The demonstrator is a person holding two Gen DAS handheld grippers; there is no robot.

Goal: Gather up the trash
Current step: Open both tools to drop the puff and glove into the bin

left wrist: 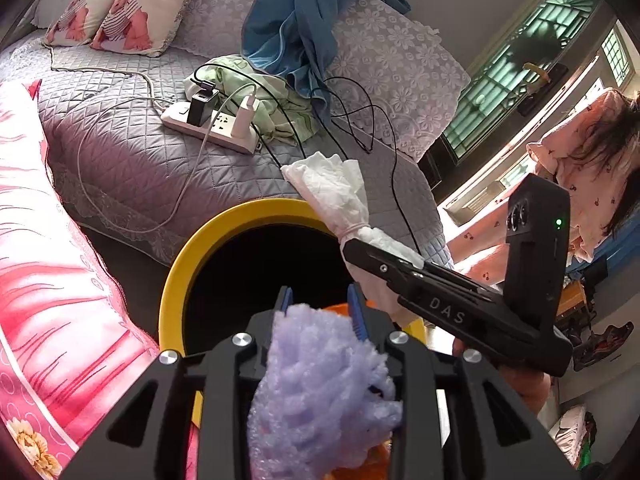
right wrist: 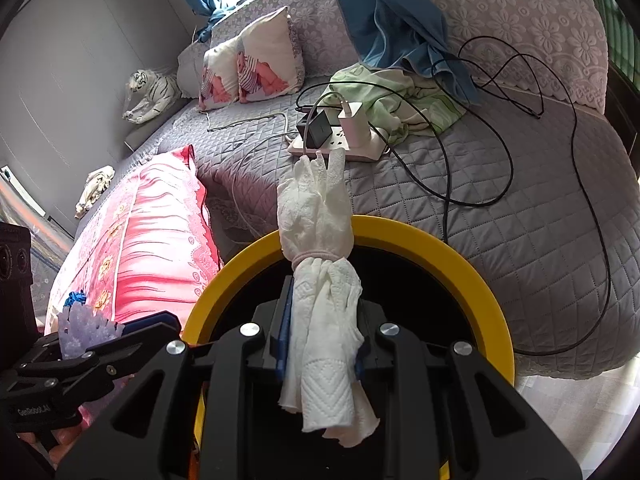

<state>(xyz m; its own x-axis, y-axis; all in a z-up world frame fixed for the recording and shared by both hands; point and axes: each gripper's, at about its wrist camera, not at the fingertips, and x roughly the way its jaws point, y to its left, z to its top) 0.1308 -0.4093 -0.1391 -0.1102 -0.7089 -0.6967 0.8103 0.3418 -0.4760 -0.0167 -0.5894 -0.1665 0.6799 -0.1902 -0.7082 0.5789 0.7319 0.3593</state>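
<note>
A yellow-rimmed bin with a dark inside stands beside the bed; it also shows in the right wrist view. My left gripper is shut on a lilac foam wad and holds it over the bin's near rim. My right gripper is shut on a white tissue bundle tied with a band, above the bin's mouth. In the left wrist view the right gripper comes in from the right with the tissue bundle. The left gripper and foam wad show at the lower left of the right wrist view.
A grey quilted bed carries a power strip with chargers, black cables, green cloth, blue fabric and pillows. A pink quilt lies left of the bin. A person in pink is at the right.
</note>
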